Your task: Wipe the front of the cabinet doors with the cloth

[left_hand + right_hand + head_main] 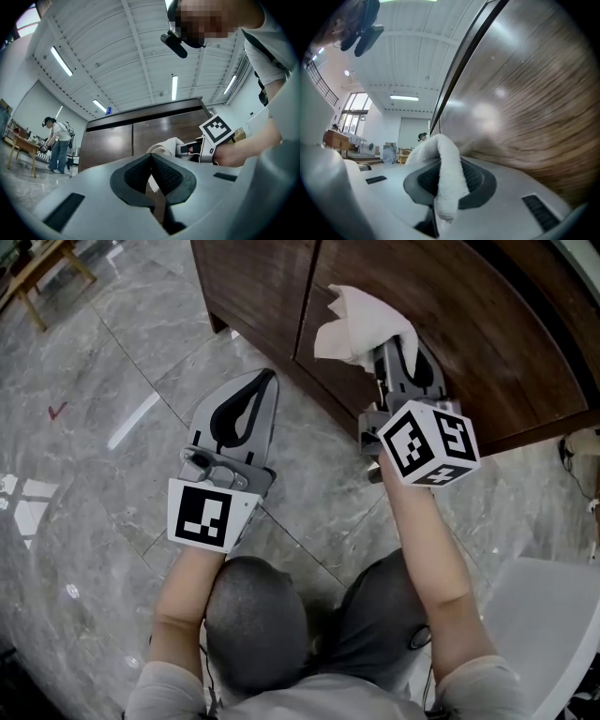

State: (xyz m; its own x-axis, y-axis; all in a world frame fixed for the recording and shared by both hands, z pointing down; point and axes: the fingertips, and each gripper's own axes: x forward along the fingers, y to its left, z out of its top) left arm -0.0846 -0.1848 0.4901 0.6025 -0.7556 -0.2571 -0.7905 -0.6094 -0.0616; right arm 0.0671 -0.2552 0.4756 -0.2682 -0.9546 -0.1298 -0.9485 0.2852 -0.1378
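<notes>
A dark wooden cabinet [441,306] with two doors stands in front of me; the seam between the doors [307,296] runs down its face. My right gripper [389,348] is shut on a white cloth [361,324], which bunches against the right door. In the right gripper view the cloth [443,173] is pinched between the pads, close to the door's wood grain [534,108]. My left gripper [258,381] hangs shut and empty over the floor, left of the cabinet's lower edge. From the left gripper view, the cloth [164,146] shows against the right door [164,131].
Grey marble floor tiles [112,409] lie to the left. A wooden table leg [37,277] stands at the far upper left. A white object [539,624] sits at the lower right. A person [56,140] bends at a table far off in the left gripper view.
</notes>
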